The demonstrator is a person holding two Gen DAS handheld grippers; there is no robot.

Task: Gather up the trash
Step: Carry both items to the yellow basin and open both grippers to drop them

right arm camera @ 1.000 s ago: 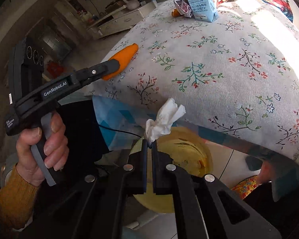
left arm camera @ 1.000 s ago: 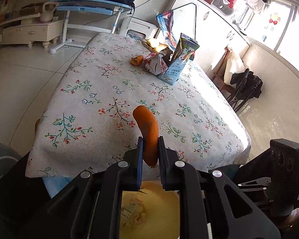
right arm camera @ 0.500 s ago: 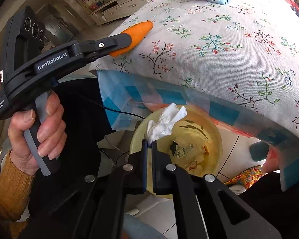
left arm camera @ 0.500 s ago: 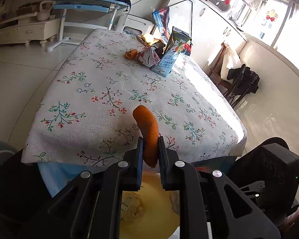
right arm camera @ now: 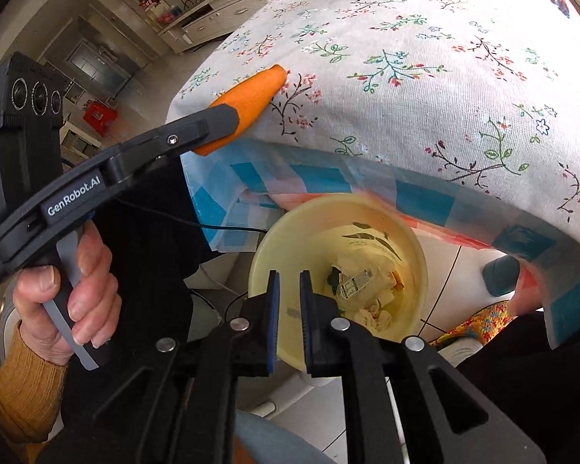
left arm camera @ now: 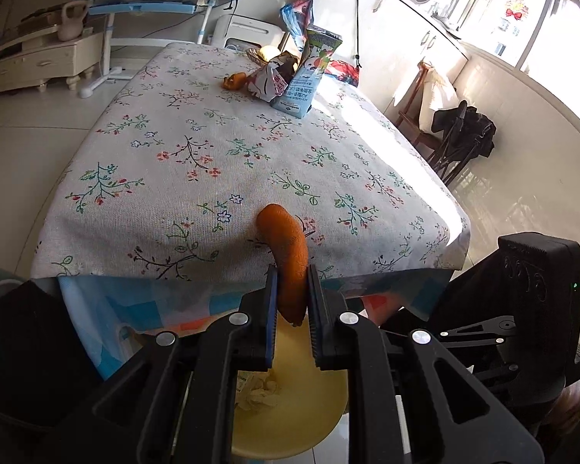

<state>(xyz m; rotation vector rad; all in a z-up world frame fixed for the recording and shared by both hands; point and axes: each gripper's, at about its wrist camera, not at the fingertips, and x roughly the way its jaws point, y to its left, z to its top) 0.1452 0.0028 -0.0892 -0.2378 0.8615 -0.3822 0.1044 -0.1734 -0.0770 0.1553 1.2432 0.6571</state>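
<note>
My left gripper (left arm camera: 292, 282) is shut on an orange peel (left arm camera: 286, 255), held at the near table edge above a yellow trash bin (left arm camera: 290, 421). It also shows in the right wrist view (right arm camera: 212, 123) with the orange peel (right arm camera: 251, 96) sticking out. My right gripper (right arm camera: 288, 274) is open and empty over the yellow bin (right arm camera: 274, 232). Crumpled white tissue (right arm camera: 375, 315) and wrappers lie inside the bin. At the table's far end stand a milk carton (left arm camera: 307, 77), a crumpled wrapper (left arm camera: 268, 81) and a small orange peel (left arm camera: 234, 80).
The table has a floral cloth (left arm camera: 212, 147) over a checked plastic sheet (right arm camera: 406, 189). A chair with dark clothes (left arm camera: 464, 135) stands at the right. A blue desk (left arm camera: 154, 0) and a low cabinet (left arm camera: 31, 62) are beyond the table.
My right gripper has opened and the white tissue has dropped into the bin. My left gripper has drawn back with the orange peel toward the table edge, over the bin.
</note>
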